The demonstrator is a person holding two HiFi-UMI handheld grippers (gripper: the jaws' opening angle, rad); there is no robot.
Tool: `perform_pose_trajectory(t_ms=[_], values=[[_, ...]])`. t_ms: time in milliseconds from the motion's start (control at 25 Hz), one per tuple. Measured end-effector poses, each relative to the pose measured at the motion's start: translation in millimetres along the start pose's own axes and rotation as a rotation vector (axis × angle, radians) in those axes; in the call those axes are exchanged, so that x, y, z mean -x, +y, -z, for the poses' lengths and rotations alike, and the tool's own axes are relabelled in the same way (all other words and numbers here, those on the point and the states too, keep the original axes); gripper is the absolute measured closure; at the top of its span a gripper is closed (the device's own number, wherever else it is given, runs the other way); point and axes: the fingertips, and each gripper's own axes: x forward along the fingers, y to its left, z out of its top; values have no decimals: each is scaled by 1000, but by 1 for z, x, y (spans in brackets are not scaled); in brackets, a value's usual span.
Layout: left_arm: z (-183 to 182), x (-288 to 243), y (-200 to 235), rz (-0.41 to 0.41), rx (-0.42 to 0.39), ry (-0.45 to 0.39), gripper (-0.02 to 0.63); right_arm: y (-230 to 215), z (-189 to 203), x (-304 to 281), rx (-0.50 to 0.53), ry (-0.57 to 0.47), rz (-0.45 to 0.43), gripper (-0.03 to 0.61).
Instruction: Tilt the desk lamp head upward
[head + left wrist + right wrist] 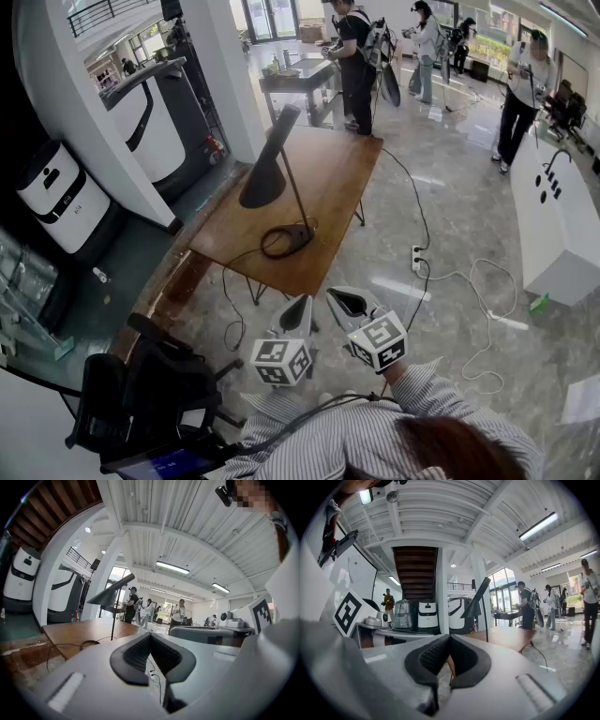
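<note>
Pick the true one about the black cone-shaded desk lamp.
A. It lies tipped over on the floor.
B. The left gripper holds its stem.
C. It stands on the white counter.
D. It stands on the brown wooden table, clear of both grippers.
D: the black cone-shaded desk lamp stands upright on the brown wooden table, with the left gripper and right gripper short of the table, both shut and empty.

Your lamp [265, 178] and its cord [281, 242] are black, on a warm brown wooden desk [337, 169]. Your left tool [298, 314] and right tool [349, 302] are pale grey with black pads [136, 656] and black-and-white square markers. Your sleeve [375, 436] is grey-and-white striped.
</note>
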Motion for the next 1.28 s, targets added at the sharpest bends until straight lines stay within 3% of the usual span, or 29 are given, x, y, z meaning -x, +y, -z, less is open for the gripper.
perform_pose_trajectory(t_ms=[160, 720, 960, 1280], values=[[1, 0, 1, 3, -23, 12, 611, 1, 1, -2, -3, 5, -5, 577], [6, 5, 6, -23, 14, 13, 611, 0, -1, 0, -24, -13, -4, 577], [8, -6, 4, -50, -5, 8, 611, -9, -10, 5, -9, -72, -48, 577], [10, -32, 12, -70, 3, 5, 611, -26, -5, -8, 16, -35, -108, 577]])
